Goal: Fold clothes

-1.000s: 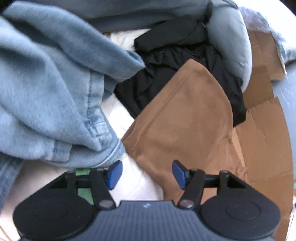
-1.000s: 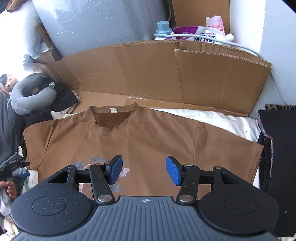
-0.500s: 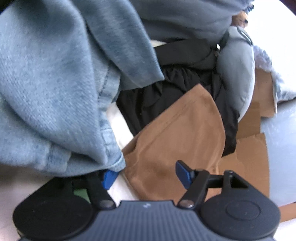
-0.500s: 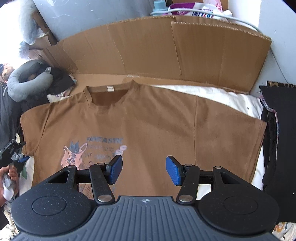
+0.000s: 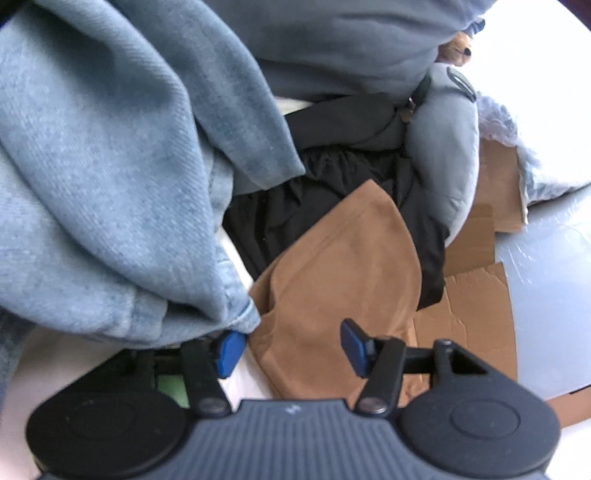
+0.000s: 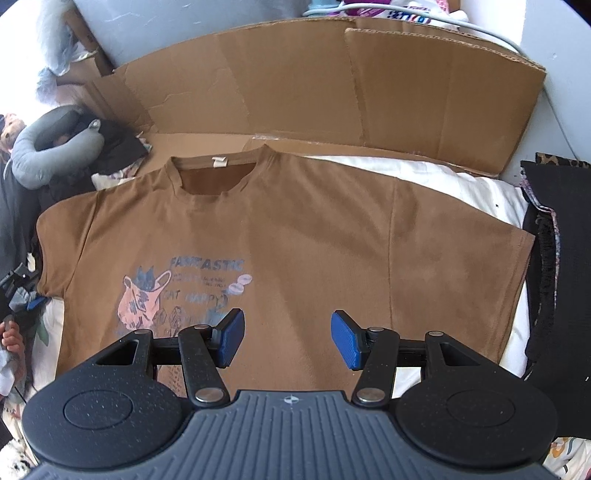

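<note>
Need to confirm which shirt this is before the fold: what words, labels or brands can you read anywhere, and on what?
"FANTASTIC": top line of the print on the brown T-shirt.
"CAT HAPPY": lower in the same print, blurred, uncertain reading.
Small lines between those two: too small to read.
White neck tag: no text legible.
Packaging behind the cardboard: blue lettering, cut off, unreadable.
Left wrist view: no text.

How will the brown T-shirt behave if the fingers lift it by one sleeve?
The brown T-shirt will probably be floppy: it lies flat and thin on the white sheet. It likely drapes and stretches instead of rising whole. It seems light, so it may drag across the sheet.
</note>
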Tool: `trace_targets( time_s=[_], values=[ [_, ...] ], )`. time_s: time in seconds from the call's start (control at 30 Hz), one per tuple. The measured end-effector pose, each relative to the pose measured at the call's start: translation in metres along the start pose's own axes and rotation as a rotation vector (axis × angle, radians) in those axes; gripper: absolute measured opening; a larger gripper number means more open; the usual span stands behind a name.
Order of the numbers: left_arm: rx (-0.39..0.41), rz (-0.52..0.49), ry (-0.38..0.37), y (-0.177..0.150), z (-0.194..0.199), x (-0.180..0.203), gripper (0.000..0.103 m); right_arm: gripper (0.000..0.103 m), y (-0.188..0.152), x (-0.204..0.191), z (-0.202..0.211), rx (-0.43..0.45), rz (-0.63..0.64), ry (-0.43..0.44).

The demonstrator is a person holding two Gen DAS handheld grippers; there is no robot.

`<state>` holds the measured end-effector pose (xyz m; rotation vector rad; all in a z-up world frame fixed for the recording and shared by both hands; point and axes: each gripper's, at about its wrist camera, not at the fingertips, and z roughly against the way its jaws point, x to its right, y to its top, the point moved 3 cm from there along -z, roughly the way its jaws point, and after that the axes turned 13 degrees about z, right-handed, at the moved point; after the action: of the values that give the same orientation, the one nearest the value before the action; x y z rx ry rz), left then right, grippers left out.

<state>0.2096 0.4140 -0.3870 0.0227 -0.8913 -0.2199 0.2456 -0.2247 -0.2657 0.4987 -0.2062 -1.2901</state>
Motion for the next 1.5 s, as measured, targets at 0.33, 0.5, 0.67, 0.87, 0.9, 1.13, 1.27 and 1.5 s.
trace_targets(
  time_s=[0.33,0.5,0.67,0.87,0.9,1.13,1.27,1.5],
  values=[
    [-0.013,-0.071,-0.002,-0.007,-0.007,0.011,0.050,0.059,0.005,-0.008,-0.002,-0.005,0.030,0.010],
    [-0.002,-0.079,0.044,-0.005,-0.018,0.003,0.043,0.059,0.002,-0.008,-0.007,-0.019,0.025,0.007],
    [0.004,-0.124,0.069,-0.005,-0.024,0.008,0.041,0.059,-0.002,-0.014,-0.011,-0.038,0.050,0.015],
    [-0.019,-0.170,0.045,-0.003,-0.012,0.012,0.033,0.059,-0.002,-0.021,-0.014,-0.047,0.083,0.020],
    [-0.020,-0.160,0.037,-0.002,-0.011,0.011,0.032,0.059,-0.001,-0.023,-0.015,-0.046,0.085,0.024],
    [-0.026,-0.109,0.017,0.004,-0.007,0.009,0.020,0.059,0.010,-0.039,-0.015,-0.032,0.121,0.062],
    [-0.034,-0.086,0.041,0.007,-0.008,0.006,0.017,0.059,0.017,-0.045,-0.011,-0.011,0.132,0.074],
    [-0.046,-0.038,0.079,0.012,-0.007,0.005,0.008,0.059,0.037,-0.056,-0.004,0.008,0.181,0.088]
  ],
)
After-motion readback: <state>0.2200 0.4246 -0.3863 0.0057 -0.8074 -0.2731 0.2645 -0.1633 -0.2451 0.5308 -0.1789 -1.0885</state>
